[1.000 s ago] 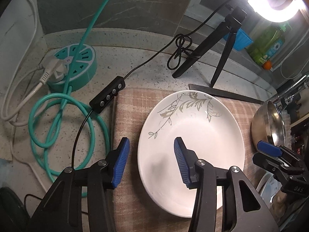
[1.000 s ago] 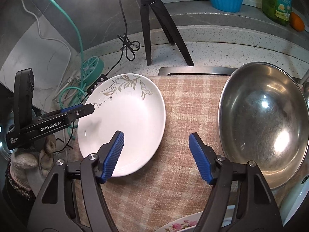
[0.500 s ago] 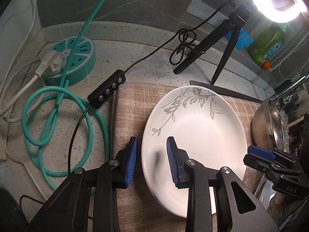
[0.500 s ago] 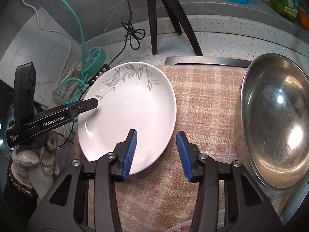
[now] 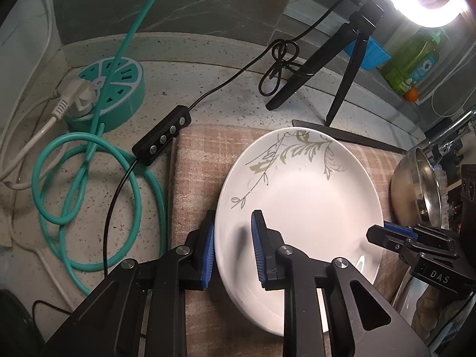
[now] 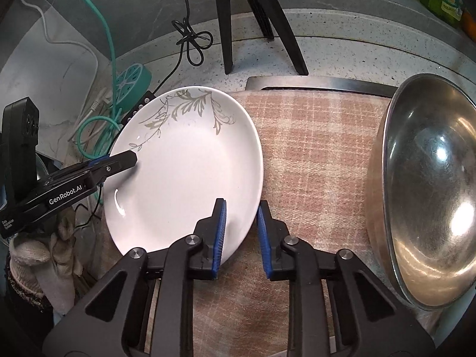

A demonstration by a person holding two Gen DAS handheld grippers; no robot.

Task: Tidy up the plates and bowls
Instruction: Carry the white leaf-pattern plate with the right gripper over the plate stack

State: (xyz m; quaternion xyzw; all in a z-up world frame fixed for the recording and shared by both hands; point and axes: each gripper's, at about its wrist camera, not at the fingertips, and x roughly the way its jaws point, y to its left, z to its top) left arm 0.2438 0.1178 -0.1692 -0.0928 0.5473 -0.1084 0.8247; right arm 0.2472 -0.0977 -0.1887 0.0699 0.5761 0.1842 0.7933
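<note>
On my feeds, a white plate [image 5: 300, 196] with a grey leaf pattern lies on the checked cloth [image 6: 315, 160] covering the speckled desk [image 5: 226, 95], nothing in it. My left gripper [image 5: 232, 250] straddles the plate's left rim, one blue finger outside and one over the inner face; the fingers are narrowed around the rim, but I cannot tell whether the pads actually press on it. My right gripper [image 6: 239, 235] does the same at the opposite rim, its fingers close on either side of the edge with a small gap visible on the outer side. Right of the plate, on the same cloth, stands a steel bowl [image 6: 428, 190], tipped toward my right camera and holding nothing I can see. Behind the cloth stand the black legs of a tripod [image 6: 238, 20]. At the desk's left end sit a teal round power strip [image 5: 108, 89] and its coiled teal cable [image 5: 98, 178], well apart from the plate.
</note>
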